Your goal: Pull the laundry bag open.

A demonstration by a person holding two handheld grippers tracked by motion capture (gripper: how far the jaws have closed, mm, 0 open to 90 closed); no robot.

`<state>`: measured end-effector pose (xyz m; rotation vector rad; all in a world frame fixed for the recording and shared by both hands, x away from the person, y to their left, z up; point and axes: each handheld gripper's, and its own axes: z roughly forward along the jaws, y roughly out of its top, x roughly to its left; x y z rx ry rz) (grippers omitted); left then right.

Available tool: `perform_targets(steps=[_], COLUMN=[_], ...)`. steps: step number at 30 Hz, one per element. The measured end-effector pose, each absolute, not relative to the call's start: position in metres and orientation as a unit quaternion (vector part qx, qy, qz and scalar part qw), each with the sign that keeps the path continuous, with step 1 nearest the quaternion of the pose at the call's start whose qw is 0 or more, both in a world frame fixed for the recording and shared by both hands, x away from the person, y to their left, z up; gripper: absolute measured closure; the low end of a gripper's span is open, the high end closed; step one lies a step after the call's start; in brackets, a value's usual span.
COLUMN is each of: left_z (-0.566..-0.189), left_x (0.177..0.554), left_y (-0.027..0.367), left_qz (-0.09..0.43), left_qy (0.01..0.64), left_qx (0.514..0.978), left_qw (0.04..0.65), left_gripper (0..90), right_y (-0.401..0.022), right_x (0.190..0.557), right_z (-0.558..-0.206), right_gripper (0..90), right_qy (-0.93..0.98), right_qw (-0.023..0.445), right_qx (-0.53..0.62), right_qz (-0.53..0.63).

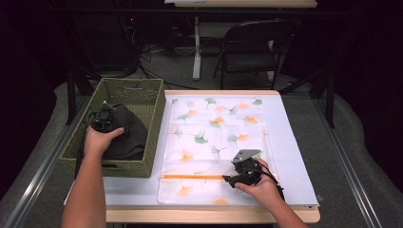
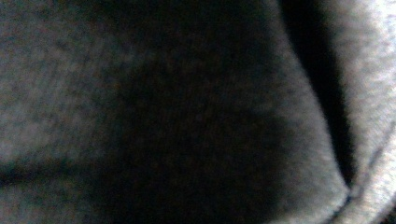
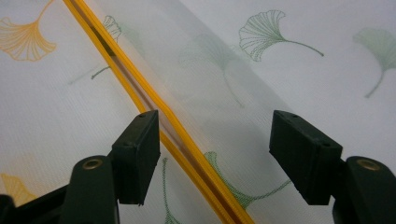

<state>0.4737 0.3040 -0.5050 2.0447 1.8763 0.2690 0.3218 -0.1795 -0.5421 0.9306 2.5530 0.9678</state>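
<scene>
A dark grey garment [image 1: 129, 137] lies in a green woven basket [image 1: 156, 124] at the table's left. My left gripper [image 1: 102, 119] is down on that garment, held by a hand; its jaws are hidden. In the left gripper view, soft dark cloth [image 2: 187, 116] sits right against the lens, with a fold at the right. A see-through bag [image 1: 214, 128] printed with green and orange ginkgo leaves lies flat mid-table. Its orange zip strip [image 1: 190, 176] runs along the near end. My right gripper [image 1: 228, 180] [image 3: 215, 126] stands open, its jaws either side of the zip strip [image 3: 187, 140].
The bag rests on a white table top [image 1: 290, 156] with a wooden front edge [image 1: 214, 216]. Beyond the table stand a black folding chair [image 1: 252, 47] and a white desk leg [image 1: 196, 47], with cables on the floor.
</scene>
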Motion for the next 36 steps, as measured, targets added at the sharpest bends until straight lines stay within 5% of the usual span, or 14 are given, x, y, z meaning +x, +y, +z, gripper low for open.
perform_targets(steps=[10,25,36], left_z=[-0.507,-0.502,-0.495], left_x=[0.474,0.474,0.472], left_y=[0.304,0.304,0.300], left_qz=[0.090,0.065,0.073], left_qy=[0.668,0.669,0.666], left_qx=[0.716,0.714,0.719], left_qw=[0.181,0.196,0.187], left_gripper=[9.8,37.9,47.9], right_y=[-0.179,-0.179,-0.179], right_x=[0.322,0.322,0.322], right_z=[-0.542,-0.543,-0.543], right_gripper=[33.2,33.2,33.2], right_qy=[0.877,0.879,0.880], right_qw=[0.128,0.125,0.127], right_qx=[0.321,0.319,0.318], right_qz=[0.333,0.330,0.329])
